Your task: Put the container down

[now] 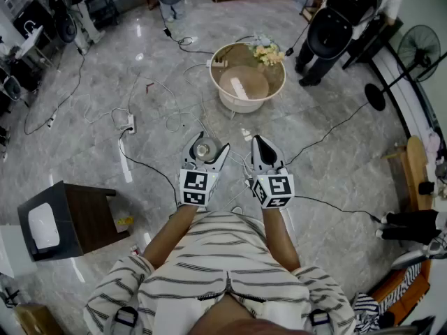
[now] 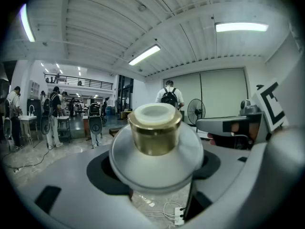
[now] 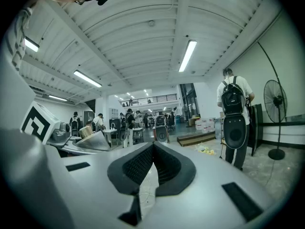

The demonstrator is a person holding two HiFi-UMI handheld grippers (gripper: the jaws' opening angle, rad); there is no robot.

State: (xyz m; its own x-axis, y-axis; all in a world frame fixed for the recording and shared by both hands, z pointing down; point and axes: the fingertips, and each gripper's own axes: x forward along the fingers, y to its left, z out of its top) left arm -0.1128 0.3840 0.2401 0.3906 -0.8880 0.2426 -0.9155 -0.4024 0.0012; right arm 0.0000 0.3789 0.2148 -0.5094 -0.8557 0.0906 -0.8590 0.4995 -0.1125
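1. A grey marble floor [image 1: 335,159] fills the head view, with loose cables trailing over it.
2. The person holding the tools, in a striped shirt [image 1: 223,271], takes up the bottom centre of the frame, both forearms reaching up toward the middle.
3. A round cream table [image 1: 222,82] stands in the upper centre, with a bunch of pale flowers [image 1: 267,53] at its upper right edge.
4. A dark side table [image 1: 84,215] sits at the lower left with a white object on top.
5. A standing fan [image 1: 419,44] is at the right edge.
6. Another person [image 1: 328,26], carrying dark rounded gear, stands at the upper right, near the round table.
7. The left gripper [image 1: 207,145] is just left of centre. Its jaws are spread wide, and the pads press on either side of the container.
8. The right gripper [image 1: 257,139] is just beside it, right of centre. In the right gripper view the two jaw tips [image 3: 153,144] meet with nothing between them.
9. The container [image 2: 156,142], frosted and round-bodied with a gold collar and a pale cap, sits upright in the left gripper, up off the floor and well below the round table in the frame.
10. A white power strip [image 1: 130,123] lies on the floor at centre left.
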